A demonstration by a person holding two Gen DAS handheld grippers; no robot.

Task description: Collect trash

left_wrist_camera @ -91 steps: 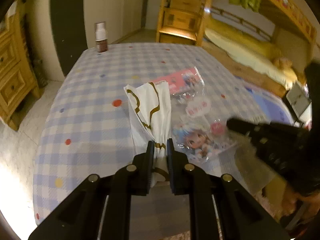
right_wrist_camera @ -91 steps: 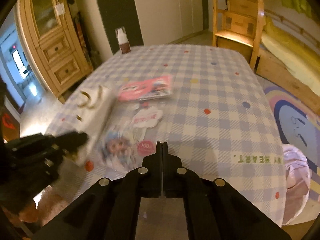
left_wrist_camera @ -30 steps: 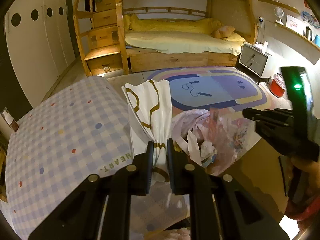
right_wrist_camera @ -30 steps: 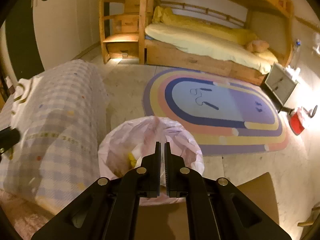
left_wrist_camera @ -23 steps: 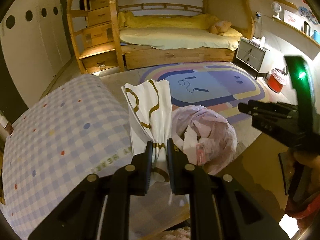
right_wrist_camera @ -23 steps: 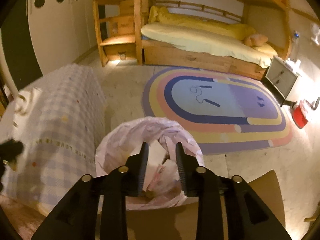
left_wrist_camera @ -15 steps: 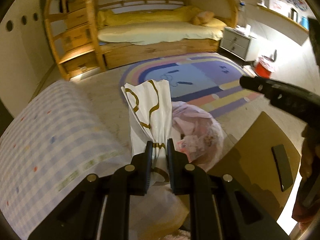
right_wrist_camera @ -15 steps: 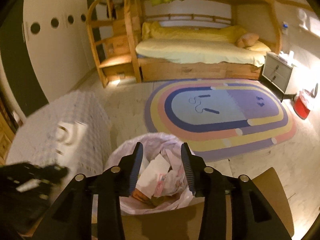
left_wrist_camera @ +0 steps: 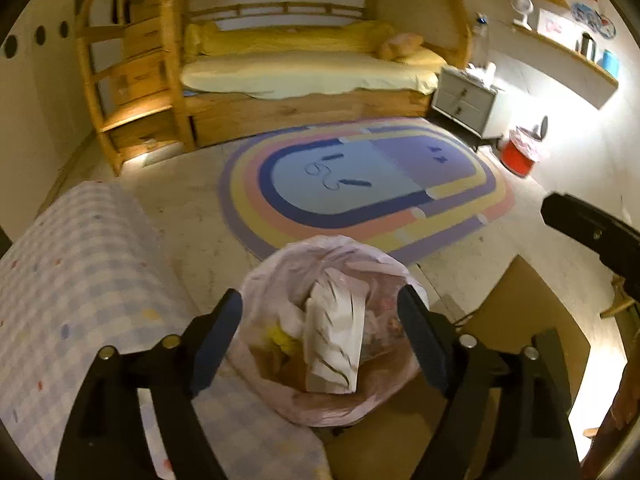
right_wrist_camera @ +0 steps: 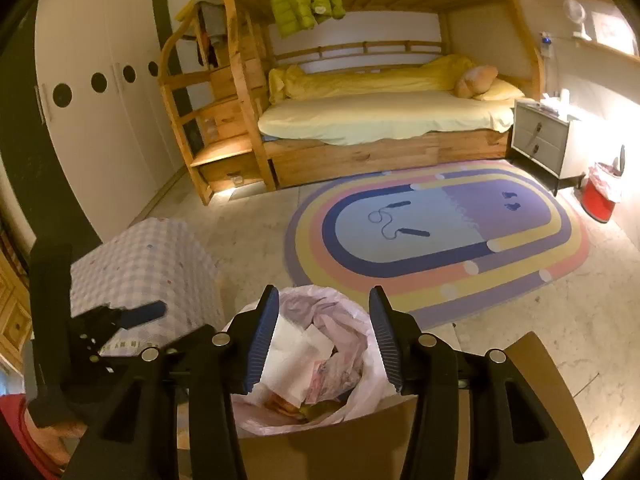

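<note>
1. The left claw (left_wrist_camera: 320, 312) stands with its two black fingers wide apart and nothing between them, positioned directly above the bin opening.
2. The right claw (right_wrist_camera: 323, 328) is likewise spread, its blue-ribbed pads (right_wrist_camera: 262, 332) apart and empty, hovering over the same bin from the near side.
3. The pink plastic-lined trash bin (left_wrist_camera: 280, 396) stands on the floor, just beside the hanging edge of the blue-and-white checked cloth covering the tabletop (left_wrist_camera: 72, 280).
4. A white crumpled paper bag with brown-gold line markings (left_wrist_camera: 334, 344) lies inside the bin, upright to slightly tilted, resting on the other contents.
5. Beneath and beside it sit further trash items: white paper scraps (right_wrist_camera: 298, 350), a pinkish printed wrapper (right_wrist_camera: 334, 376) and something yellow (left_wrist_camera: 280, 336); the yellow item is blurred and its nature cannot be determined.
6. A flat brown cardboard sheet (left_wrist_camera: 528, 320) lies on the floor, touching the bin on the near and right sides.
7. In the left wrist view, the right tool appears as a dark shape at the right edge; in the right wrist view, the left tool shows at lower left, over the cloth.
8. An oval rainbow-striped rug (right_wrist_camera: 440, 232) lies on the floor beyond the bin, before a wooden bunk bed with yellow bedding (right_wrist_camera: 380, 116).
</note>
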